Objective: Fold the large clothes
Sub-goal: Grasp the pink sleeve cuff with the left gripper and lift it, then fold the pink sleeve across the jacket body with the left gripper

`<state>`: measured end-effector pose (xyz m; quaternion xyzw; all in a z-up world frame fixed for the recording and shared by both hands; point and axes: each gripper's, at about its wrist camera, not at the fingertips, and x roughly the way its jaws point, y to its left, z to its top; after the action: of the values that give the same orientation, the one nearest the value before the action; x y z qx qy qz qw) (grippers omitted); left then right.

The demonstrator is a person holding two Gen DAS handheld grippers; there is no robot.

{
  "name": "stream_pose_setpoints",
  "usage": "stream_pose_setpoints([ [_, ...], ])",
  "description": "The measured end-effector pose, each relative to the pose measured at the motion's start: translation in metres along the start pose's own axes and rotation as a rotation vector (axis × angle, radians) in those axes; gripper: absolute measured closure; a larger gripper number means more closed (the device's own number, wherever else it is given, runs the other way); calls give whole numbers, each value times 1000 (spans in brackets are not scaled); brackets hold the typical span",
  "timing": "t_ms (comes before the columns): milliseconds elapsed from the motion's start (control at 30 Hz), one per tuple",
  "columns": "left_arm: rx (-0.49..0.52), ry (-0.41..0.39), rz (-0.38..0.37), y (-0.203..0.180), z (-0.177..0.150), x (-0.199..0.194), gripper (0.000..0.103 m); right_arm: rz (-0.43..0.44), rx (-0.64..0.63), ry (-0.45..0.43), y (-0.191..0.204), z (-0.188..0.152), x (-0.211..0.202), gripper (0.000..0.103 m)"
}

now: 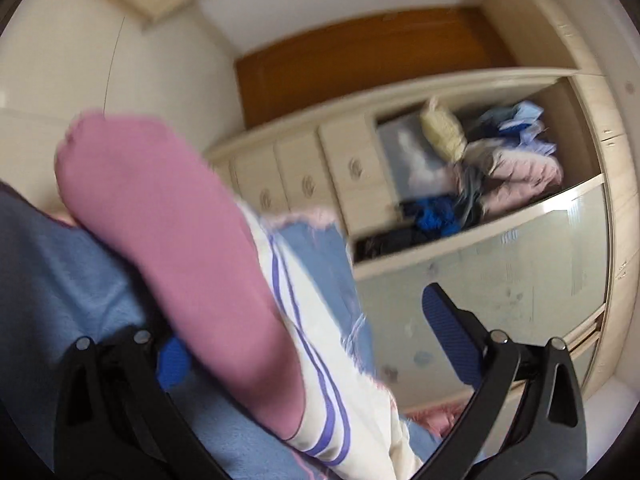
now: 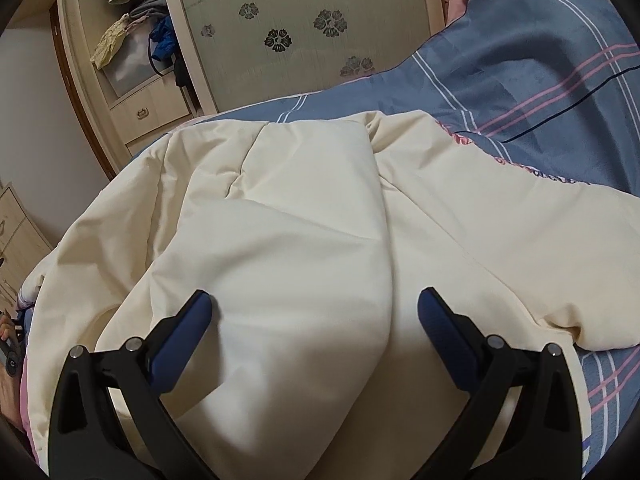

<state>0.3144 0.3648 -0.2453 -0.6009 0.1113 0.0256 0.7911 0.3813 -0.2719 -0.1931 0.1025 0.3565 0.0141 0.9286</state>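
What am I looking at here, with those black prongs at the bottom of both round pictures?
There is no robot: a person holds a two-fingered claw in each hand, and a wide-angle camera on each claw looks forward along its fingers, which bends the pictures round. The right claw is open, its blue pads apart over a cream padded garment spread on a bed with a blue striped cover; it grips nothing. The left claw is also open. Its picture is blurred. A pink cuff of a cream sleeve with purple stripes lies between its fingers, not pinched. Behind stands an open wardrobe stuffed with clothes.
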Motion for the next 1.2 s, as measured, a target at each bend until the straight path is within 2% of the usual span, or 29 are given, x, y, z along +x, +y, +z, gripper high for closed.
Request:
stream_pose_setpoints([
  [133, 61, -13, 40, -12, -4, 10, 2, -4, -7, 3, 2, 0, 1, 1],
  [167, 72, -29, 30, -15, -6, 12, 2, -4, -7, 2, 2, 0, 0, 1],
  [233, 69, -122, -28, -14, -9, 7, 8, -5, -9, 1, 2, 0, 1, 1],
  [267, 53, -144, -66, -10, -9, 8, 23, -4, -13, -1, 2, -1, 1, 1],
  [300, 38, -153, -92, -8, -8, 12, 52, -3, -13, -1, 2, -1, 1, 1],
  [367, 24, -118, -78, 1, -5, 22, 86, -3, -12, 1, 3, -1, 1, 1],
  [467, 35, -120, -61, 1, -6, 24, 93, -2, -11, 2, 3, -1, 1, 1],
  [567, 112, -139, -34, -16, -5, 22, 95, -2, -11, 1, 3, -1, 1, 1],
  [633, 169, -157, -62, -28, -8, 10, 95, -3, -12, 1, 2, -1, 1, 1],
  [700, 298, -171, -92, -64, -15, 2, 95, -4, -14, 1, 3, -1, 1, 1],
  [800, 562, -194, -84, -126, -44, -8, 95, -5, -15, 1, 3, -1, 1, 1],
  [867, 825, -218, -59, -178, -87, -16, 95, -4, -13, 1, 3, -1, 1, 1],
  [900, 923, -225, -50, -194, -106, -18, 95, -2, -11, 1, 3, -1, 1, 1],
  [967, 1189, -250, -40, -235, -169, -24, 95, 12, 1, 8, 1, 0, -1, 1],
  [1000, 1275, -262, -44, -245, -192, -28, 95, 15, 12, 10, -1, 2, -3, 1],
  [1033, 1402, -274, -69, -260, -230, -33, 95, 12, 20, 7, -4, 5, -6, 1],
  [1100, 1545, -252, -160, -274, -284, -42, 95, -14, 45, -15, -15, 11, -19, 1],
  [1200, 1720, -178, -296, -282, -363, -52, 95, -91, 83, -55, -39, 22, -42, 1],
])
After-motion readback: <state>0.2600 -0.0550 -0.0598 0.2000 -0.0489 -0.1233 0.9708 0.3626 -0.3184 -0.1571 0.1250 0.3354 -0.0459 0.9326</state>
